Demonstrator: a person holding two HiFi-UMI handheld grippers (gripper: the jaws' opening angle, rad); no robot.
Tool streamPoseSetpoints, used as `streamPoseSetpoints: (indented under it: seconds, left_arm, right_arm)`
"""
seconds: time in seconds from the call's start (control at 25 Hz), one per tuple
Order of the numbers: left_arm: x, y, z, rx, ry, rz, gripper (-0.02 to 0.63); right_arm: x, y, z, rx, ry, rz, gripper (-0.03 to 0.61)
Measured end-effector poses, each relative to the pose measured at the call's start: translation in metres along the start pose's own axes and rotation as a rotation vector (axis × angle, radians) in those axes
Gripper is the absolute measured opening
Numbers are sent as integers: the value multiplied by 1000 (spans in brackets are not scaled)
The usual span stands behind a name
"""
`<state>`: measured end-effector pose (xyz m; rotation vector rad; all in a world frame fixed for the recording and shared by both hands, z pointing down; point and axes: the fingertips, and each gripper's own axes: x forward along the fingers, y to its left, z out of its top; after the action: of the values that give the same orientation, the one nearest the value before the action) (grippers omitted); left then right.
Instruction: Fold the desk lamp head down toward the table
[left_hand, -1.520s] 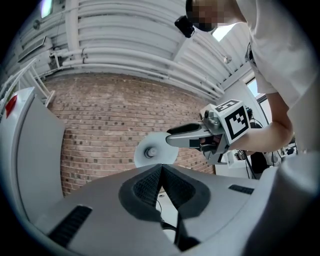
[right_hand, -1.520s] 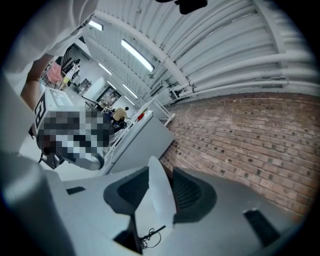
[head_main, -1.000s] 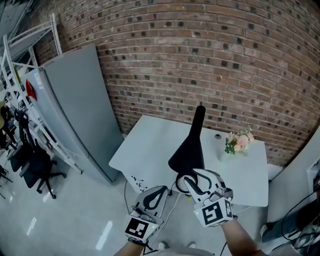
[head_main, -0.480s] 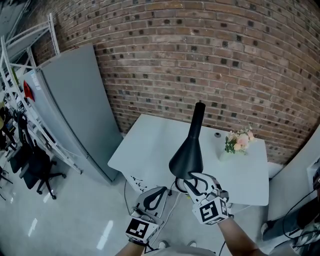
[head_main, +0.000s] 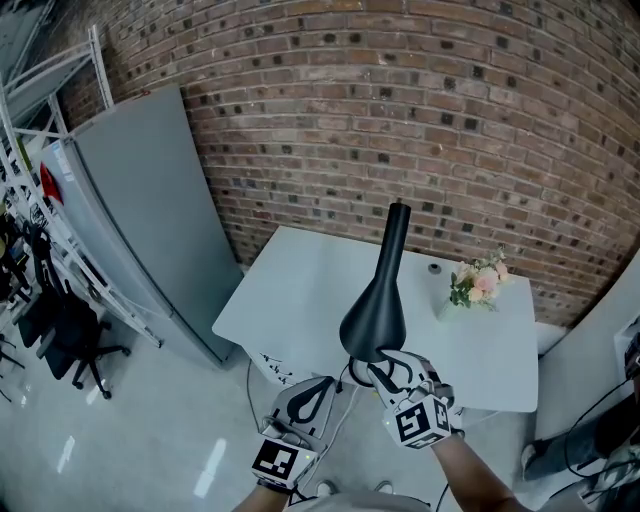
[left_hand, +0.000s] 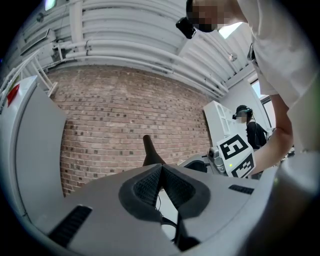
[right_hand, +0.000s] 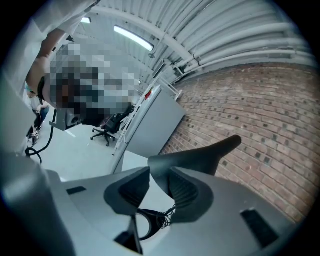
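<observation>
Clearly an approach stage: the black desk lamp head (head_main: 376, 308) stands raised above the white table (head_main: 290, 285), its narrow neck rising toward the brick wall (head_main: 450, 120). It is not yet folded down.

Right gripper (right_hand: 157, 181): the jaws are apart and have just been closing, with the wide rim of the lamp head between them. The rim lies close against one pad. This contact has probably not become a grip, though the view is too oblique to be sure.

Left gripper (left_hand: 161, 172): the jaws are closed together on nothing, near the table's front edge and apart from the lamp.

Remaining: secure the rim, then swing the head down toward the table.

Hidden: the head and the right gripper cover the lamp's base and hinge in the head view. A cable (right_hand: 156, 219) shows below the jaws, its ends cut off.
</observation>
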<state>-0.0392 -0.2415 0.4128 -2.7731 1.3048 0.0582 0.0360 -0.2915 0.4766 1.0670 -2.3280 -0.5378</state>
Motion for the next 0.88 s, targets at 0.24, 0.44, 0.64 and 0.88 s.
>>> streamPoseSetpoints:
  seconds: [0.24,0.44,0.64,0.88]
  left_arm:
    - [3,4,-6,-10,14,4,8]
    - [4,7,-15,-14,44,12,8]
    - [5,10,-19,-13,52,28,8]
    - [3,10,-19,-2,69,42,8]
  right_arm:
    - [13,0,-20,-12,26,5,130]
    - [20,-1,-29,-18,31,7,130]
    - [27,-3,-40,-19,43,16,130]
    - [32,-3,-48,-7,38,19,130]
